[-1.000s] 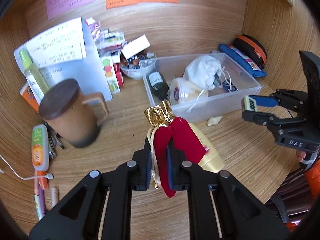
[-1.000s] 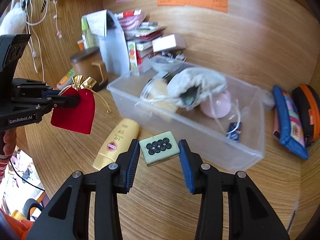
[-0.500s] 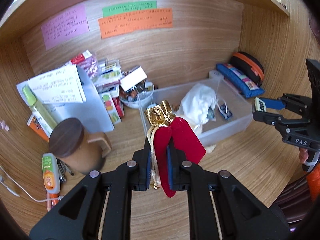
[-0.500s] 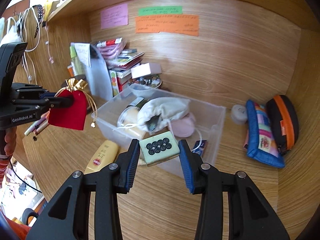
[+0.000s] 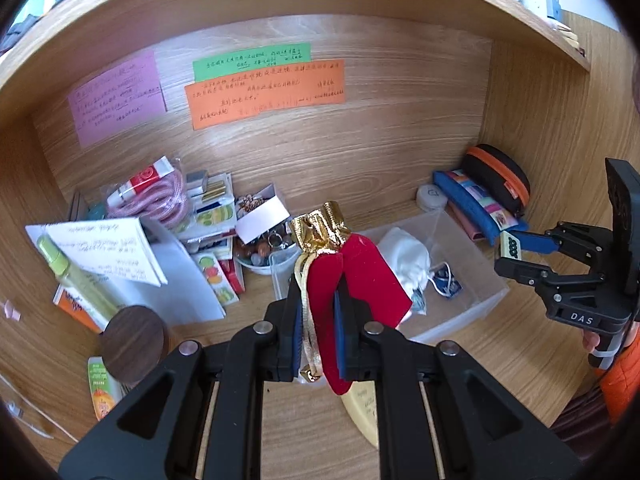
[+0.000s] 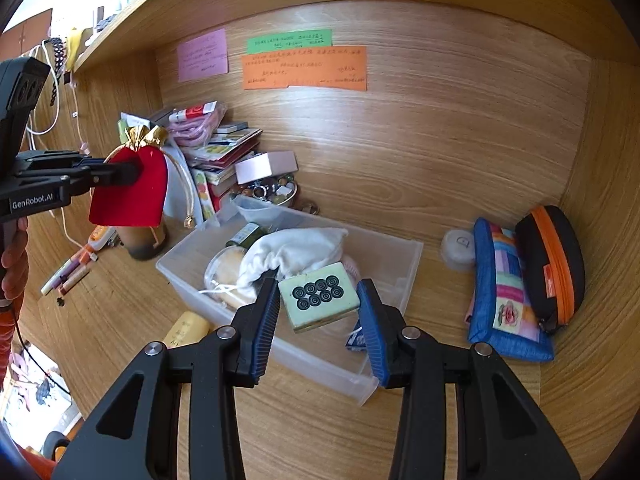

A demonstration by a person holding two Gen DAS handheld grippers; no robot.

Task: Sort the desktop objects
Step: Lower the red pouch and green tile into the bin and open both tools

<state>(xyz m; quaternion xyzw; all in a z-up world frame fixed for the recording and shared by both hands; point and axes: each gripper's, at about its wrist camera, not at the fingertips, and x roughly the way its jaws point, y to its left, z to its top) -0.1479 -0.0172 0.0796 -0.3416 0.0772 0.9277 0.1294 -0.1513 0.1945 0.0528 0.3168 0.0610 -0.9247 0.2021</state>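
Both loads are now hanging higher above the clear bin point(image 6: 400, 264) than a second ago, which suggests the drop into it is coming next. Nearest, the left gripper point(image 5: 318, 312) is clenching its jaws on the red pouch point(image 5: 360, 276), holding it over the bin's left end. The right gripper point(image 6: 318, 312) is grasping the mahjong tile point(image 6: 318, 294) between its jaws, above the bin's near wall. Inside the bin, a white drawstring bag point(image 6: 296, 252) is lying. Beyond the bin, the blue pencil case point(image 6: 508, 292) is resting on the counter point(image 6: 460, 420).
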